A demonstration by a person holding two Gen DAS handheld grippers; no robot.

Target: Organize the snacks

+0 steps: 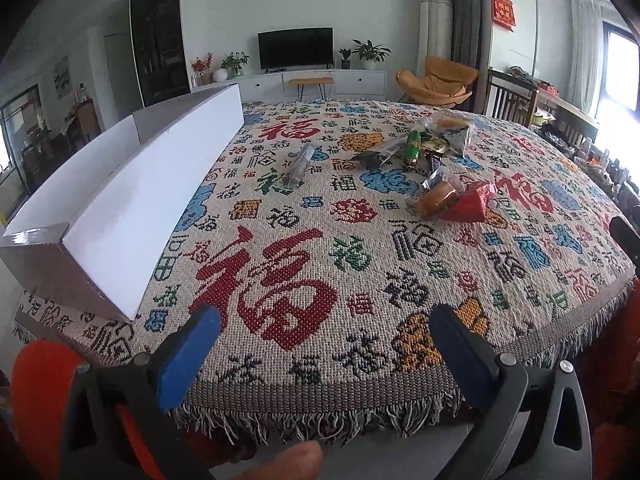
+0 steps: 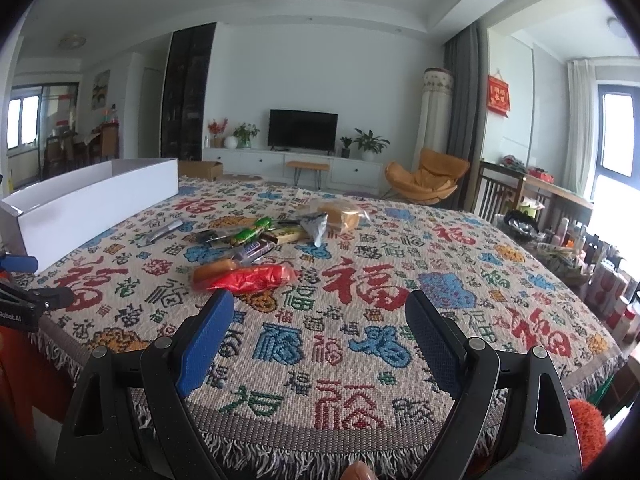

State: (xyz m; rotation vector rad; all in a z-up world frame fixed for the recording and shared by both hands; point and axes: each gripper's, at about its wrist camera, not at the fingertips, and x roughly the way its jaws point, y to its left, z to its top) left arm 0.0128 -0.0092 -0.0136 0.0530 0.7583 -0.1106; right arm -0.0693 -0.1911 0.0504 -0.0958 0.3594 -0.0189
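Several wrapped snacks [image 1: 424, 148] lie in a loose pile on the patterned tablecloth [image 1: 304, 240], right of centre; in the right wrist view the same snack pile [image 2: 256, 240] sits left of centre. A red packet [image 1: 472, 202] [image 2: 244, 280] and an orange bun [image 1: 434, 198] are the nearest ones. One dark wrapped stick [image 1: 298, 166] lies apart, towards a long white open box [image 1: 132, 208] [image 2: 80, 204] at the table's left. My left gripper [image 1: 324, 320] hangs open over the near table edge, holding nothing. My right gripper [image 2: 320, 304] is open too, just short of the red packet.
The cloth's fringed edge [image 1: 304, 416] runs along the table's near side. Behind the table stand a TV console [image 1: 296, 76], an orange chair [image 1: 440, 80] and a wooden shelf [image 2: 520, 188] with clutter at right. The left gripper's side shows at the right wrist view's left edge [image 2: 24, 300].
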